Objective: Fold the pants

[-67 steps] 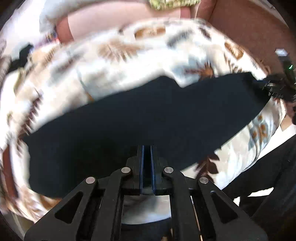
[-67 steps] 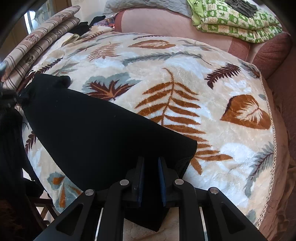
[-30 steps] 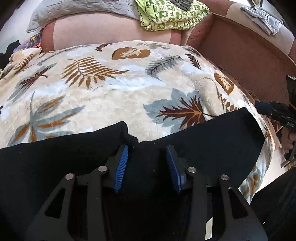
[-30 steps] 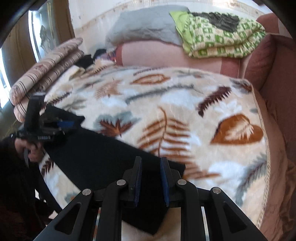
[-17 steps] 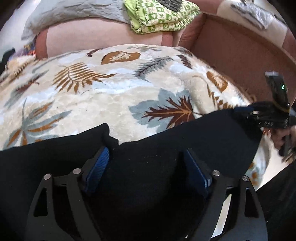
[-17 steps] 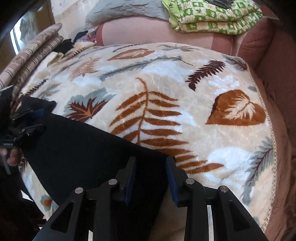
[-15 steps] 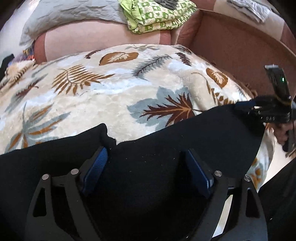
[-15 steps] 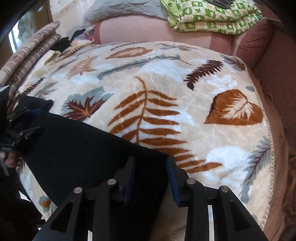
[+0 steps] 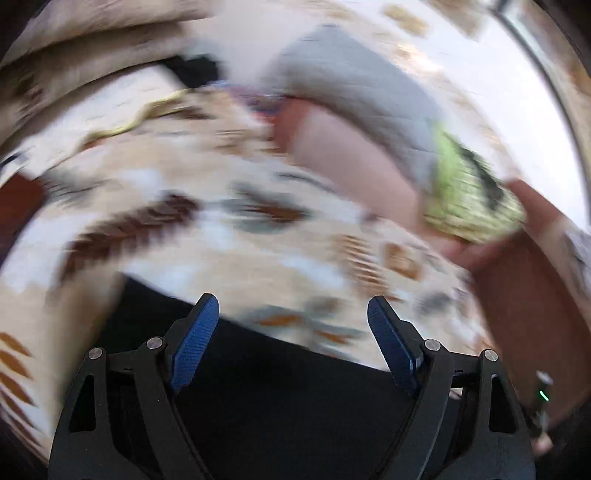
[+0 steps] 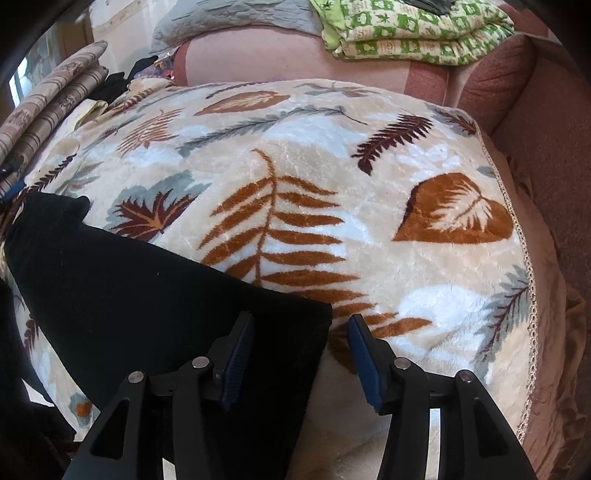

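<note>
The black pants point(image 10: 147, 295) lie flat on a leaf-patterned blanket point(image 10: 332, 166), stretched from near my right gripper out to the left. My right gripper point(image 10: 299, 328) is open, its blue pads astride the near corner of the pants without gripping. The left wrist view is motion-blurred. My left gripper point(image 9: 291, 325) is wide open and empty above the pants point(image 9: 288, 398), which fill the bottom of that view.
A pink sofa back point(image 10: 277, 55) carries a folded green checked quilt point(image 10: 413, 33) and a grey quilt point(image 10: 229, 18). Striped cushions point(image 10: 48, 107) lie at the left. A brown armrest point(image 10: 546, 122) bounds the right side.
Both grippers have let go of the pants and opened wide. The left gripper is swinging, so its view has blurred and rotated. The pants now rest flat on the blanket.
</note>
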The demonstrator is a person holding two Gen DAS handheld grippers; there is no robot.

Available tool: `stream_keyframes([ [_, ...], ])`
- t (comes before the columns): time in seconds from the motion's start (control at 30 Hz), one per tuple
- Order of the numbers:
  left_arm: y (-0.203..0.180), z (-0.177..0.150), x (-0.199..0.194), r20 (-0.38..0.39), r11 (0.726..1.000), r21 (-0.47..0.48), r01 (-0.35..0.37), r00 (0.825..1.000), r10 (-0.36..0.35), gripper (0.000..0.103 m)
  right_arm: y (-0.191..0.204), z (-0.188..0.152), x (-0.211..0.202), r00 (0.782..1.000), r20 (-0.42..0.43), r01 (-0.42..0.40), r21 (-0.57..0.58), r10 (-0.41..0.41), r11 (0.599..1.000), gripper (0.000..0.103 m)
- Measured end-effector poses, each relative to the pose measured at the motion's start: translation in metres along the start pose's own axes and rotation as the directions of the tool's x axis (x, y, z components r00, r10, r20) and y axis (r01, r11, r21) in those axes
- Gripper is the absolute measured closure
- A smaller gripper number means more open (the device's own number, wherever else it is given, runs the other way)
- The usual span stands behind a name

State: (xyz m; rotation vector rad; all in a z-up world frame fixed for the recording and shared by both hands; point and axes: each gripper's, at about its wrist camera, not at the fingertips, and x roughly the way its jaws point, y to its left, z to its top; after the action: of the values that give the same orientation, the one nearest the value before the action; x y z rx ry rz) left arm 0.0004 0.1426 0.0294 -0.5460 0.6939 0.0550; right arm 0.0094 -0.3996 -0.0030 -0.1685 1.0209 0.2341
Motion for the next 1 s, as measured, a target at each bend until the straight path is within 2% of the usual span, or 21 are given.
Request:
stream_keyframes([
  [0.03, 0.014, 0.001, 0.011, -0.028, 0.997, -0.025, -0.075, 0.997, 0.074, 0.020, 0.000, 0.000, 0.000, 1.000, 0.000, 0.003, -0.003, -0.003, 1.000, 0.053],
  [0.07, 0.036, -0.001, 0.032, -0.112, 0.985, -0.068, -0.156, 0.983, 0.148, 0.022, 0.001, 0.000, -0.001, 1.000, 0.000, 0.007, -0.007, -0.007, 1.000, 0.053],
  [0.1, 0.049, -0.003, 0.040, -0.134, 0.984, -0.099, -0.149, 0.982, 0.135, 0.022, 0.002, -0.001, -0.001, 1.000, 0.000, 0.011, -0.013, -0.011, 1.000, 0.053],
  [0.13, 0.051, -0.003, 0.036, -0.094, 0.986, -0.110, -0.124, 0.989, 0.114, 0.022, 0.003, 0.000, -0.001, 1.000, 0.001, 0.012, -0.016, -0.012, 1.000, 0.053],
  [0.23, 0.041, -0.001, 0.031, -0.090, 0.991, -0.079, -0.112, 0.990, 0.105, 0.021, 0.005, -0.001, -0.001, 1.000, 0.002, 0.021, -0.024, -0.021, 0.999, 0.052],
  [0.3, 0.047, -0.001, 0.015, -0.013, 0.987, -0.158, -0.024, 1.000, 0.022, 0.022, 0.005, 0.000, -0.001, 1.000, 0.003, 0.026, -0.027, -0.026, 0.999, 0.052],
  [0.37, 0.041, 0.002, -0.008, 0.090, 0.984, -0.158, 0.078, 0.994, -0.065, 0.022, 0.005, -0.001, -0.001, 1.000, 0.008, 0.031, -0.031, -0.030, 0.999, 0.052],
  [0.4, 0.035, 0.002, -0.022, 0.157, 0.984, -0.121, 0.127, 0.982, -0.107, 0.022, 0.006, -0.002, -0.002, 0.999, 0.011, 0.033, -0.035, -0.032, 0.999, 0.052],
  [0.43, 0.029, 0.000, -0.030, 0.185, 0.985, -0.087, 0.149, 0.974, -0.130, 0.021, 0.006, -0.002, -0.002, 0.999, 0.012, 0.032, -0.036, -0.032, 0.999, 0.052],
  [0.5, 0.017, -0.002, -0.039, 0.200, 0.981, 0.014, 0.196, 0.960, -0.194, 0.021, 0.005, -0.002, -0.001, 1.000, 0.012, 0.029, -0.033, -0.028, 0.999, 0.051],
  [0.57, 0.015, -0.002, -0.029, 0.165, 0.984, 0.042, 0.170, 0.971, -0.175, 0.021, 0.004, -0.002, -0.001, 1.000, 0.012, 0.029, -0.030, -0.029, 0.999, 0.050],
  [0.63, 0.028, -0.002, -0.019, 0.127, 0.986, -0.003, 0.165, 0.978, -0.164, 0.022, 0.003, -0.002, -0.001, 1.000, 0.012, 0.028, -0.029, -0.028, 0.999, 0.049],
  [0.7, 0.035, -0.001, -0.029, 0.177, 0.994, -0.005, 0.112, 0.978, -0.109, 0.022, 0.003, -0.002, -0.001, 1.000, 0.013, 0.026, -0.026, -0.025, 0.999, 0.049],
  [0.73, 0.038, 0.000, -0.039, 0.226, 0.999, 0.000, 0.041, 0.973, -0.040, 0.022, 0.003, -0.002, -0.001, 1.000, 0.014, 0.026, -0.026, -0.025, 0.999, 0.049],
  [0.77, 0.039, -0.001, -0.049, 0.284, 0.997, -0.002, -0.078, 0.956, 0.076, 0.022, 0.003, -0.002, -0.001, 1.000, 0.015, 0.027, -0.029, -0.027, 0.999, 0.049],
  [0.8, 0.041, -0.001, -0.053, 0.308, 0.993, -0.010, -0.121, 0.944, 0.118, 0.022, 0.003, -0.001, -0.001, 1.000, 0.015, 0.028, -0.033, -0.027, 0.999, 0.049],
  [0.83, 0.045, -0.001, -0.055, 0.314, 0.994, -0.026, -0.108, 0.943, 0.110, 0.022, 0.003, -0.002, -0.001, 1.000, 0.016, 0.028, -0.036, -0.027, 0.999, 0.049],
  [0.9, 0.041, -0.004, -0.049, 0.292, 0.998, 0.002, -0.057, 0.955, 0.054, 0.022, 0.003, -0.002, -0.001, 1.000, 0.015, 0.027, -0.034, -0.026, 0.999, 0.048],
  [0.93, 0.032, -0.005, -0.046, 0.271, 0.999, 0.042, -0.011, 0.963, -0.001, 0.022, 0.003, -0.002, -0.001, 0.999, 0.015, 0.030, -0.034, -0.029, 0.999, 0.047],
  [0.97, 0.019, -0.007, -0.039, 0.227, 0.992, 0.101, 0.072, 0.969, -0.094, 0.022, 0.003, -0.002, -0.001, 0.999, 0.014, 0.033, -0.033, -0.032, 0.999, 0.047],
  [1.0, 0.012, -0.010, -0.036, 0.187, 0.983, 0.143, 0.117, 0.972, -0.143, 0.022, 0.003, -0.002, -0.001, 0.999, 0.013, 0.035, -0.032, -0.035, 0.999, 0.047],
])
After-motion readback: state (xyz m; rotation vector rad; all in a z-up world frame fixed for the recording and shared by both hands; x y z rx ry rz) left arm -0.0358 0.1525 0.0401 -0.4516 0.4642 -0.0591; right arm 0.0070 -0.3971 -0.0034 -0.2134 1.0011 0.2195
